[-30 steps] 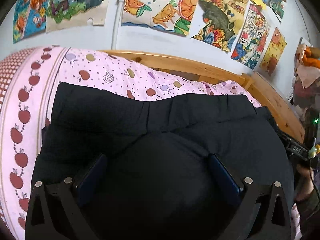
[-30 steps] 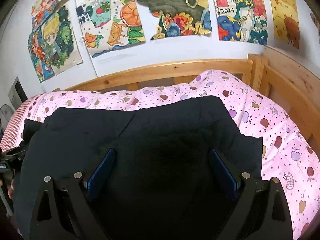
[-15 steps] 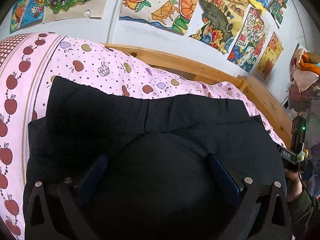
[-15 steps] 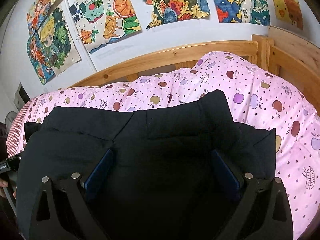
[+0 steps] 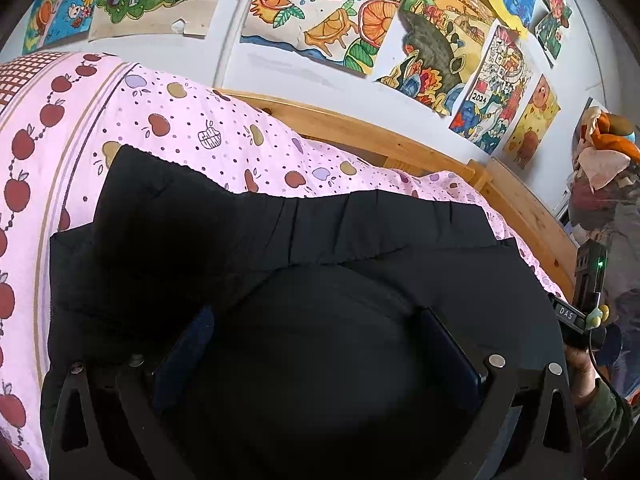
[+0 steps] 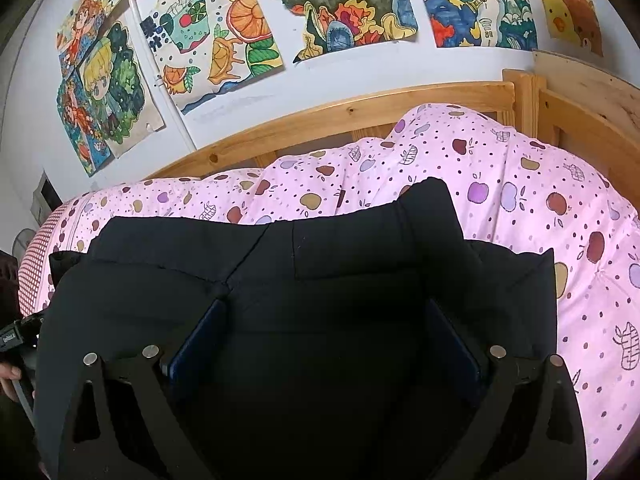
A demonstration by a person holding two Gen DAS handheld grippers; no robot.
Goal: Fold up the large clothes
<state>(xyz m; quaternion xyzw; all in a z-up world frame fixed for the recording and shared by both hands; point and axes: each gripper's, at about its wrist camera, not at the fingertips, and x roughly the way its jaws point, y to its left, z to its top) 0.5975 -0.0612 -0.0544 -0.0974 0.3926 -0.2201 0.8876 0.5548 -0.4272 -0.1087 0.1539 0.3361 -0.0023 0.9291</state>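
Note:
A large black padded garment (image 5: 320,248) lies spread on the pink apple-print bedspread (image 5: 180,128). It also fills the lower part of the right wrist view (image 6: 320,280). My left gripper (image 5: 316,316) has its fingers wide apart, with a bulge of the black cloth between them. My right gripper (image 6: 324,312) also has its fingers wide apart over the black cloth. The right gripper shows at the right edge of the left wrist view (image 5: 580,312), and the left gripper shows at the left edge of the right wrist view (image 6: 16,336).
A wooden bed rail (image 6: 360,120) runs along the far side, with a wooden end board (image 6: 580,112) at the right. Coloured drawings (image 6: 248,40) hang on the white wall behind. A pile of stuffed items (image 5: 608,152) sits beyond the bed's right end.
Both grippers have shifted and tilted over the garment, and more bedspread shows beyond it. The jaws stay wide apart.

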